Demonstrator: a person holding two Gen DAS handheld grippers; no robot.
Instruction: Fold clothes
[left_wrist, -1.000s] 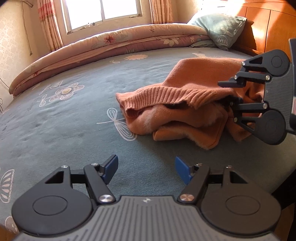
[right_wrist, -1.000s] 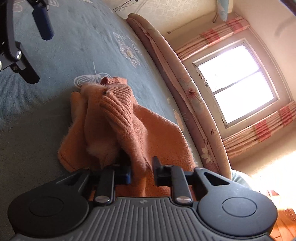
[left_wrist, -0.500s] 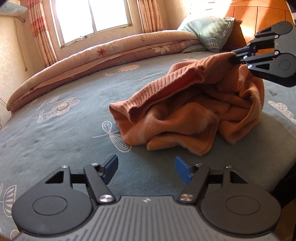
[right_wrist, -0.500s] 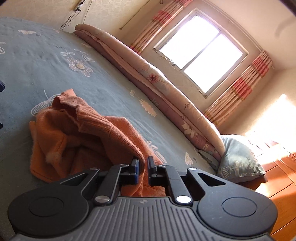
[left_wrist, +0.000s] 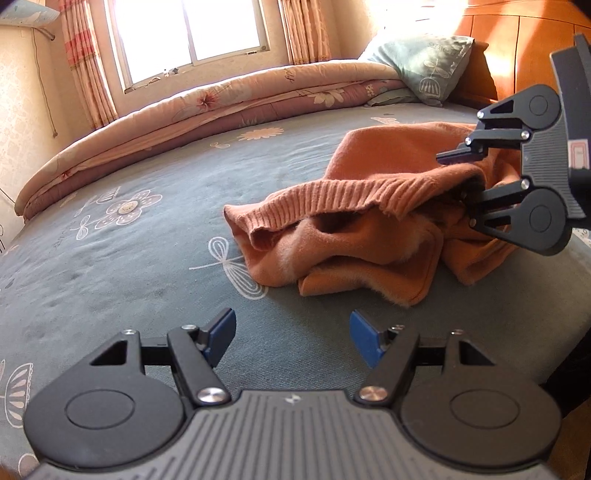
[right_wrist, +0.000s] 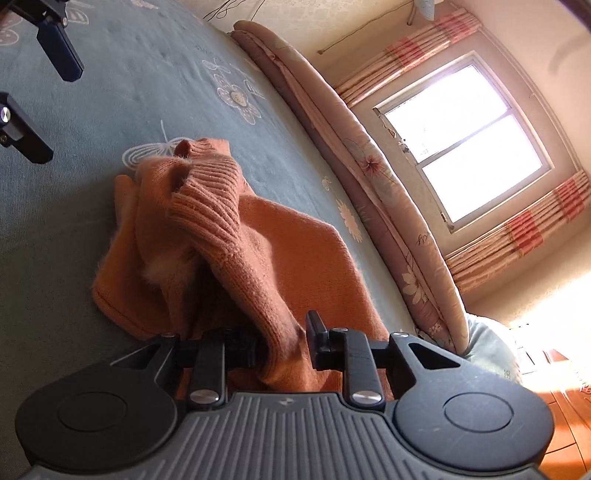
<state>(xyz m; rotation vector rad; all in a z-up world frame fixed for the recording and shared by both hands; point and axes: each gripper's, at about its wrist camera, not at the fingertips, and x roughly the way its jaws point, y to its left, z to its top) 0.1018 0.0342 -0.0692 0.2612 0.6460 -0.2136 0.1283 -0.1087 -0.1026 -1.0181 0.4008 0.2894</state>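
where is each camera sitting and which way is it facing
Left wrist view: sits on the left gripper, low over the bed, facing the orange sweater and the window; its own blue-padded fingers stand open and empty, and the right gripper shows at the sweater's right.
Right wrist view: sits on the right gripper, rolled sideways, looking along the sweater toward the window; sweater cloth lies between its fingers, and the left gripper's fingers show top left.
Shared: sweater, bed, window, folded quilt.

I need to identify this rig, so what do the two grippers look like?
Both match: the left gripper and right gripper have grey ribbed bodies, black linkage arms on round discs, silver screws and blue pads. The right carries a red-and-white sticker.
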